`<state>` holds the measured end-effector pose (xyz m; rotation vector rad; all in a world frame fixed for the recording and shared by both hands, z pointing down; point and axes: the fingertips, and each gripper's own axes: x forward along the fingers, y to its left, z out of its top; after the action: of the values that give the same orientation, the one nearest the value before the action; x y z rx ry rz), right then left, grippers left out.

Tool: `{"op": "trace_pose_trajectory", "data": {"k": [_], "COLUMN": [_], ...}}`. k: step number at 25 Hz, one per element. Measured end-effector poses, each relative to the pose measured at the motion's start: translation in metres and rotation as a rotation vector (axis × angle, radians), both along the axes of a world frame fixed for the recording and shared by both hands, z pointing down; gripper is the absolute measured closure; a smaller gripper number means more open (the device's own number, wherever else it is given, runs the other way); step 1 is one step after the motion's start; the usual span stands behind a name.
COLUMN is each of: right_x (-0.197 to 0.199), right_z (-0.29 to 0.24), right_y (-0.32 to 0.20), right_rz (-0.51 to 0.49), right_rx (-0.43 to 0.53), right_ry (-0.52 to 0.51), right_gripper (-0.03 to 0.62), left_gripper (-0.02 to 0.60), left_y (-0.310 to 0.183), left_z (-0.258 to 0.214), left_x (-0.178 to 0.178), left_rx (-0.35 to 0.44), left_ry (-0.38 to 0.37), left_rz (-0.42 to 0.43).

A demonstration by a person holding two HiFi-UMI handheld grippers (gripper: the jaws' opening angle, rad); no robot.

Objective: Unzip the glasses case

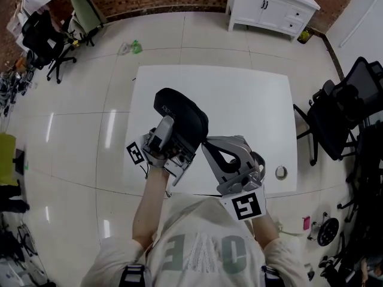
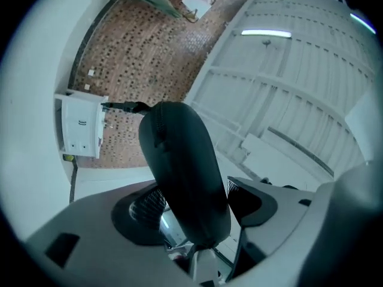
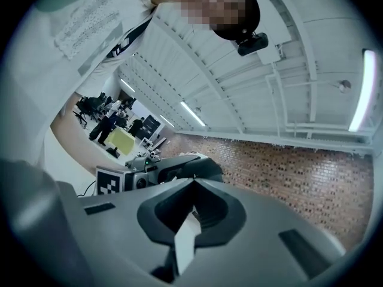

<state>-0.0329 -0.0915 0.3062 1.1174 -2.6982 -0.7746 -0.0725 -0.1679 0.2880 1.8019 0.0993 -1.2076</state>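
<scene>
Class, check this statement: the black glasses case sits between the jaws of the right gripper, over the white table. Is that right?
Not quite. The black glasses case sits between the jaws of the left gripper, not the right one, over the white table. The left gripper view shows it.

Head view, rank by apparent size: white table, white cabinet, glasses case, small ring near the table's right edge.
1. white table, largest by far.
2. white cabinet and glasses case: look about alike; the case is lifted toward the camera, so I won't rank them.
3. small ring, smallest.
</scene>
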Motion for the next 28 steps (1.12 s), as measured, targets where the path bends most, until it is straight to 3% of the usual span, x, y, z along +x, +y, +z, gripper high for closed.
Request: {"op": "trace_pose_trajectory", "data": {"k": [3, 5, 7, 9, 13, 17, 23, 28], "right_x": [-0.001, -0.001, 0.000, 0.001, 0.005, 0.015, 0.017, 0.024], "right_z": [0.007, 0.015, 0.026, 0.033, 0.037, 0.037, 0.065, 0.075], "right_y": [-0.002, -0.006, -0.008, -0.007, -0.008, -0.016, -0.018, -0.029], "right_rz": [0.002, 0.002, 0.001, -0.002, 0.018, 0.048, 0.065, 0.088], "right_rx": [-0.006, -0.023, -0.053, -0.071, -0.084, -0.079, -0.040, -0.059], "right_ry": [0.038, 0.087, 0.129, 0.140, 0.125, 0.167, 0.408, 0.477], "right_gripper": [0.595, 0.595, 0.595, 0.595, 0.595, 0.595, 0.595, 0.595], "left_gripper": [0.278, 0.292, 0.295, 0.295, 0.313, 0.336, 0.347, 0.351], "left_y": [-0.002, -0.002, 0.001, 0.005, 0.009, 0.020, 0.029, 0.042], "left_z": [-0.002, -0.003, -0.004, -0.005, -0.002, 0.001, 0.029, 0.049], "left_x": [-0.001, -0.002, 0.000, 0.005, 0.006, 0.000, 0.002, 0.007], "left_rx": [0.005, 0.038, 0.122, 0.186, 0.172, 0.208, 0.242, 0.354], "left_ry": [-0.075, -0.196, -0.353, -0.456, -0.493, -0.574, -0.775, -0.991], "left_rz": [-0.067, -0.167, -0.280, -0.329, -0.334, -0.334, -0.321, -0.291]}}
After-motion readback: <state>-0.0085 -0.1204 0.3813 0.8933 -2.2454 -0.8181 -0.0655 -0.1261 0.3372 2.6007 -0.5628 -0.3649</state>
